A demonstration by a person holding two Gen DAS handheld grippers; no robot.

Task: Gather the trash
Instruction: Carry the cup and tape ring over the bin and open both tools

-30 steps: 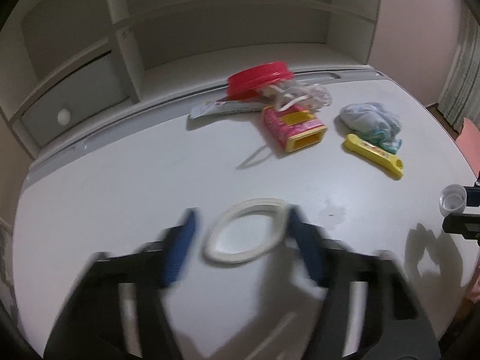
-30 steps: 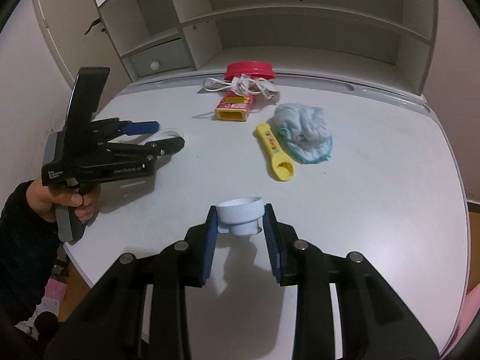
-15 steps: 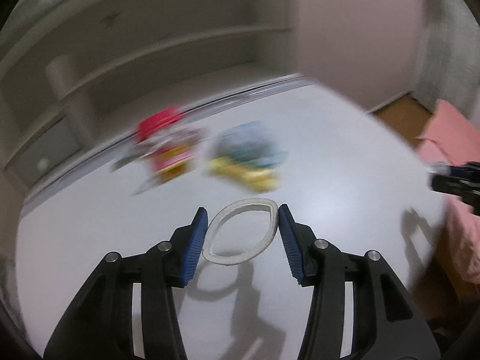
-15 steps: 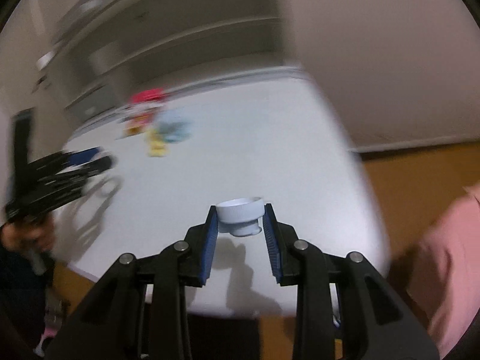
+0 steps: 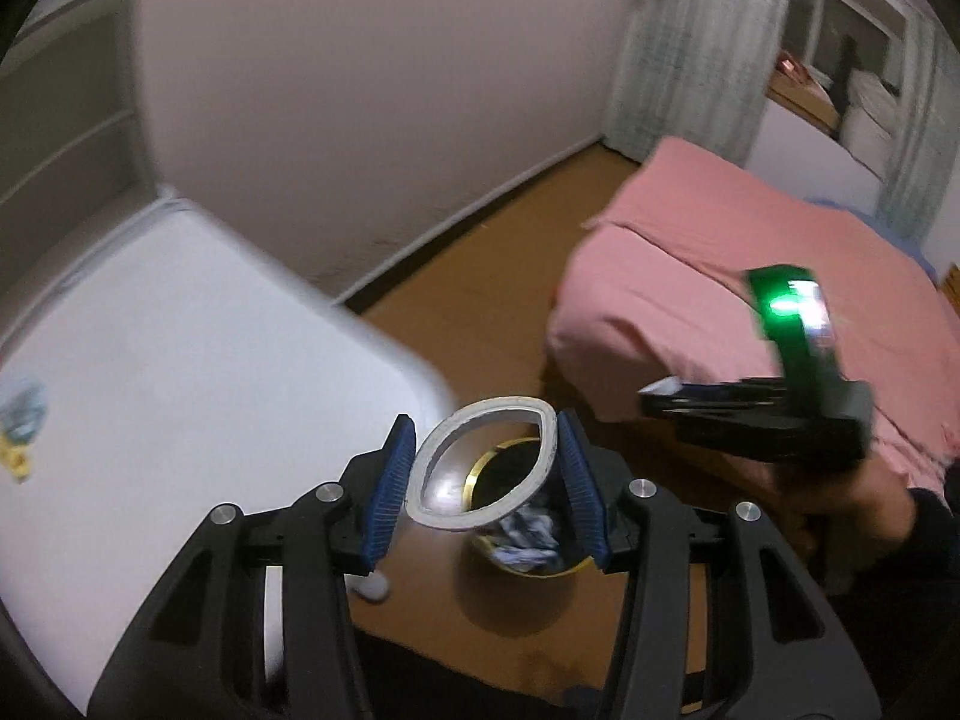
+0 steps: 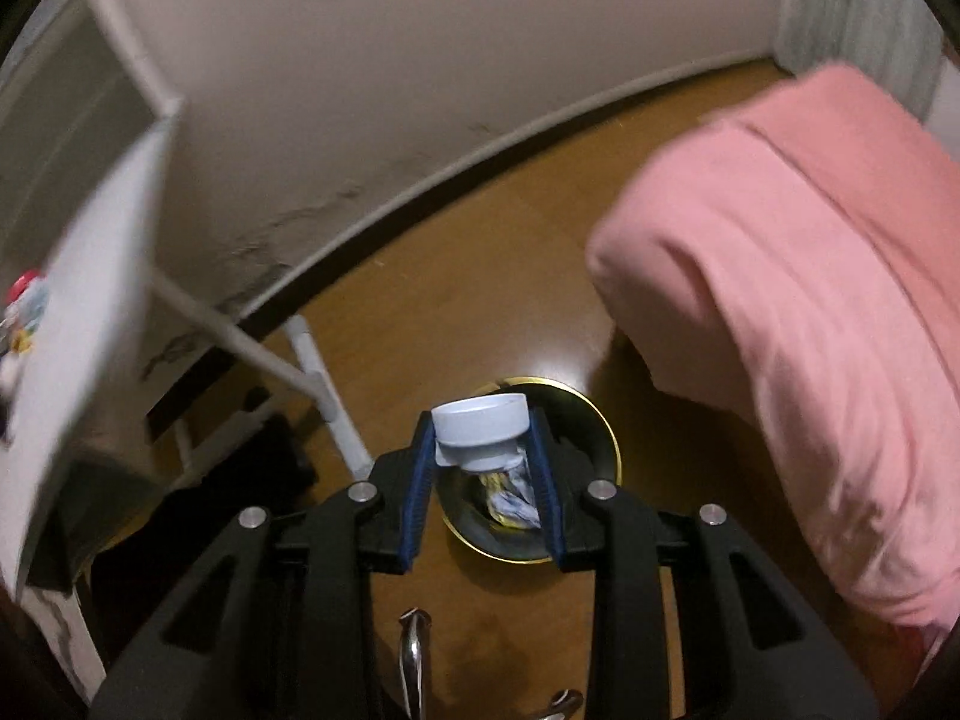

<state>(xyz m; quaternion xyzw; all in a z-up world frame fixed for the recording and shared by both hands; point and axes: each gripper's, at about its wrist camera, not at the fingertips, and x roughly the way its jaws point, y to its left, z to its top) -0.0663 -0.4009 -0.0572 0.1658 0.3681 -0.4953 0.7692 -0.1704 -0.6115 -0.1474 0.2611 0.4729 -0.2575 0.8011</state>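
Both grippers clenched above the gold-rimmed bin (image 6: 603,429); left gripper (image 5: 486,474) squeezed white ring (image 5: 480,462) into an oval, long axis sideways; right gripper (image 6: 483,450) grasped white cap (image 6: 480,420), mouth up.

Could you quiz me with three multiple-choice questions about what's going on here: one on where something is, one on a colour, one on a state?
1. Where is the bin?
A on the desk
B on the floor
C on the bed

2. What colour is the bedcover?
A pink
B green
C white

3. How is the ring in the left gripper?
A lying loose
B snapped in two
C squeezed oval

Answers: B, it stands on brown floor below both grippers; A, pink in both views; C, the pads pinch it out of round.
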